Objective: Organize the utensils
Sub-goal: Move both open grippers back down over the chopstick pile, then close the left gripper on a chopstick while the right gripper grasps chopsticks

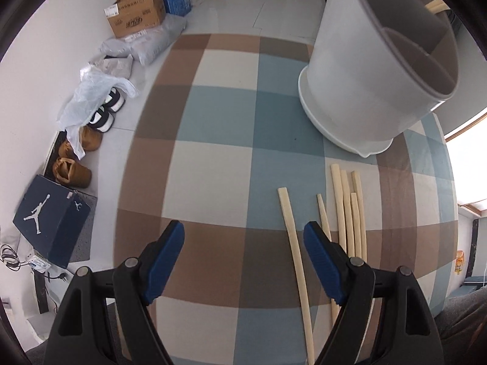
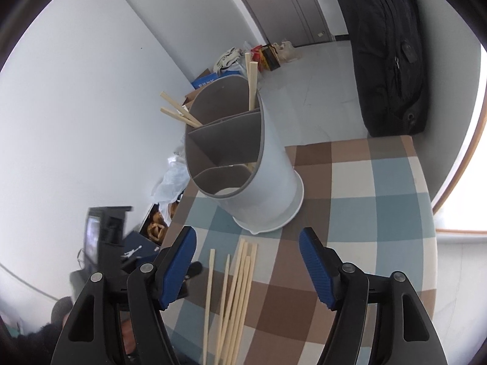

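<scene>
Several pale wooden chopsticks (image 1: 350, 213) lie on the checked tablecloth (image 1: 213, 167), in front of a white utensil holder (image 1: 365, 76) with grey dividers. One chopstick (image 1: 296, 258) lies apart to the left, between my left gripper's fingers. My left gripper (image 1: 243, 243) is open and empty above the cloth. In the right wrist view the holder (image 2: 258, 176) has several chopsticks (image 2: 179, 111) standing in its far compartments. The loose chopsticks (image 2: 237, 289) lie between the blue pads of my right gripper (image 2: 248, 249), which is open and empty.
The table's left edge drops to a floor with cardboard boxes (image 1: 137, 12), shoes (image 1: 103, 112), a plastic bag (image 1: 88, 97) and a blue shoebox (image 1: 51, 219). A black backpack (image 2: 389, 51) stands beyond the table's far edge. The left gripper's body (image 2: 103, 234) shows blurred at left.
</scene>
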### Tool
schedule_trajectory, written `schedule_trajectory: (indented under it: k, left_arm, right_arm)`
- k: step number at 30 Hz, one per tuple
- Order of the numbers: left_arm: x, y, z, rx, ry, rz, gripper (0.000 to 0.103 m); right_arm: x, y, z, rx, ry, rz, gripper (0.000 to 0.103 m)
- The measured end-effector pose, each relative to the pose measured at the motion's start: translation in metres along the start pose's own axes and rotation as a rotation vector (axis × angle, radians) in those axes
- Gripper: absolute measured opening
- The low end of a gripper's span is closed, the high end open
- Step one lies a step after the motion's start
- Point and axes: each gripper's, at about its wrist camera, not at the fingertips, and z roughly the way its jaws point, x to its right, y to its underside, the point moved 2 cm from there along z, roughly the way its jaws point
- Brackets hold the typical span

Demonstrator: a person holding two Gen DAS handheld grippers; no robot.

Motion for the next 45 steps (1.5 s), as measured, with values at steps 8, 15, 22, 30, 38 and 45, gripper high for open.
schedule_trajectory:
  k: [8,15,22,30,38,45]
  left_arm:
    - [0.01,-0.009,0.003,-0.003,-0.024,-0.008,0.077]
    - [0.024,-0.008,0.001,0.027,-0.061,0.022,0.052]
    - [0.037,-0.005,-0.003,0.062,-0.034,0.062,0.009]
    - [0.022,-0.011,-0.005,0.111,0.055,-0.017,0.002]
    - [0.017,-0.016,-0.059,0.298,0.118,-0.024,0.002]
    - [0.014,-0.008,-0.082,0.382,0.16,-0.022,0.002]
  right_arm:
    - [0.006,0.0,0.003,-0.01,0.005,0.024,0.069]
    - [0.013,0.0,0.0,-0.015,0.008,0.063,0.065]
    - [0.016,0.0,0.0,-0.019,0.009,0.079,0.065]
    - [0.02,0.002,0.002,-0.026,0.024,0.087,0.065]
    - [0.021,0.007,0.011,-0.061,0.027,0.09,0.056]
    - [-0.001,0.024,0.033,-0.158,-0.049,0.038,0.039]
